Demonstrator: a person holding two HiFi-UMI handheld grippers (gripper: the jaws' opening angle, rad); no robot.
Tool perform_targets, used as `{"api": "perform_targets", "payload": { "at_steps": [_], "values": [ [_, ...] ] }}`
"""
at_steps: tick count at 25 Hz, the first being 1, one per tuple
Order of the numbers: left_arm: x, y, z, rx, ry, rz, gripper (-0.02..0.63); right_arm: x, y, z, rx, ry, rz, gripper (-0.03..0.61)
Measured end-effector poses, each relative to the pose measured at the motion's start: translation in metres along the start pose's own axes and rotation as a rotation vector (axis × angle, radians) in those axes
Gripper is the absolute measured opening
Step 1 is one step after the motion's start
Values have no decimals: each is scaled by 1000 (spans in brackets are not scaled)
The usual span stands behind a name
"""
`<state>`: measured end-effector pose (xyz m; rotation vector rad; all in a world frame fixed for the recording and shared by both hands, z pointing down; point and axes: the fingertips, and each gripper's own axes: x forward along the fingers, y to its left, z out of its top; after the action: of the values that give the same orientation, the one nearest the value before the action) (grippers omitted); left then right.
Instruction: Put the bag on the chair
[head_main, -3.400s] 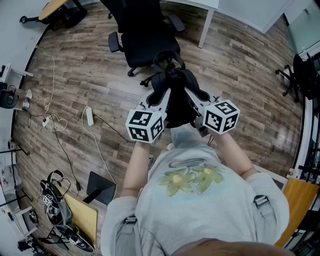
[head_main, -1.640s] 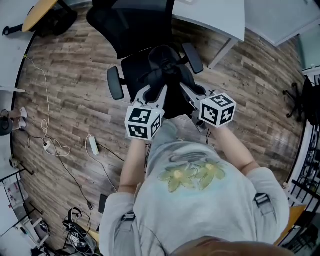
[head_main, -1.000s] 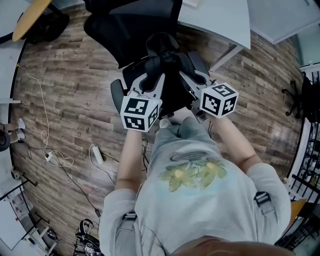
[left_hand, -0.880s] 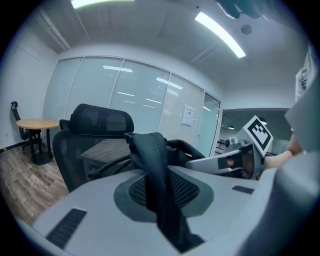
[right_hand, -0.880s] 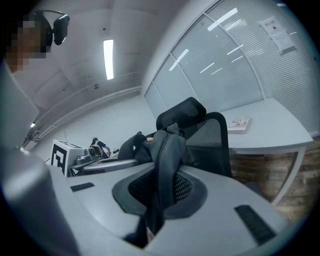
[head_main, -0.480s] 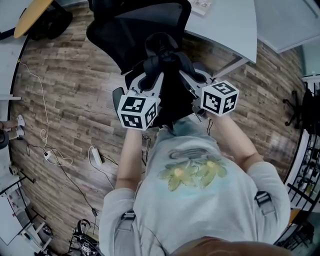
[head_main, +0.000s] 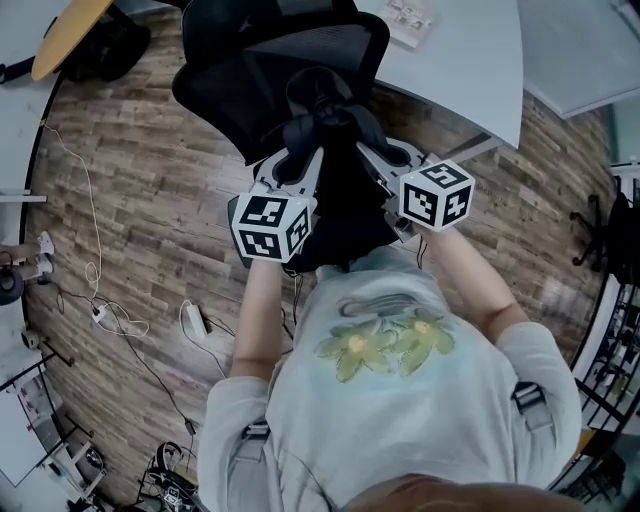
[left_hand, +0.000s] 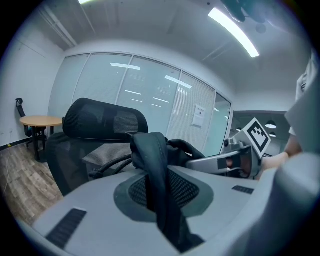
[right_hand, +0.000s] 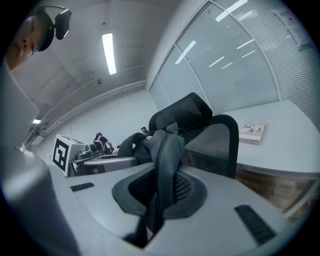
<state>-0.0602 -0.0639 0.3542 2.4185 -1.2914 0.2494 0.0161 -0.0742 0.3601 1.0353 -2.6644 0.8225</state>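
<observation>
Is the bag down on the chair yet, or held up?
Held up: left gripper and right gripper are each shut on a strap of the bag, over the chair. Whether bag and chair touch, cannot tell.

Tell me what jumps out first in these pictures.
A black bag hangs at the centre of the head view, one strap clamped in the left gripper and one in the right gripper, both shut. Just beyond it stands a black mesh office chair, with a pale desk behind it at the upper right.
</observation>
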Motion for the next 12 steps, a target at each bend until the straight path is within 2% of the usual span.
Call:
{"api": "perform_targets", "payload": {
  "at_steps": [12],
  "values": [
    [40, 33, -10, -30, 79, 23, 72, 37, -41, -1, 17, 71, 6, 31]
  ]
}}
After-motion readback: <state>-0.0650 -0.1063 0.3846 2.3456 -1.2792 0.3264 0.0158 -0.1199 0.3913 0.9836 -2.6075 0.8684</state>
